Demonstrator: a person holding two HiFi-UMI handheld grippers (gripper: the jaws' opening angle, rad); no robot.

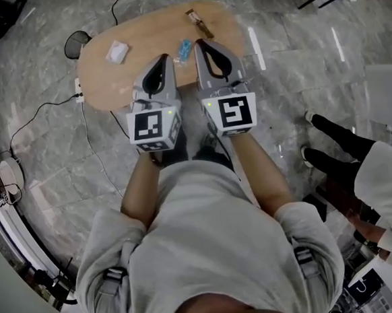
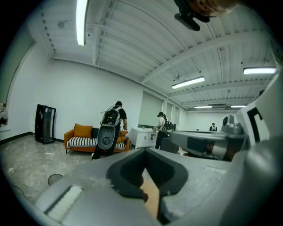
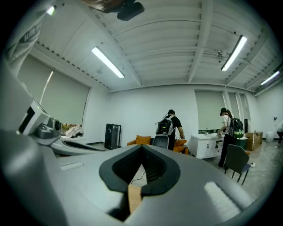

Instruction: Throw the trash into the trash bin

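Beside the table (image 1: 106, 82) stands a trash bin (image 1: 77, 43); left gripper (image 1: 164, 56) and right gripper (image 1: 198, 43) are closed, empty.

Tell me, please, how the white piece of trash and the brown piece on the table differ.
The white piece is squarish; the brown piece is long and narrow. The white piece lies toward the left end of the table, nearer the dark bin on the floor; the brown piece lies at the far edge. Both rest on the wooden table, untouched.
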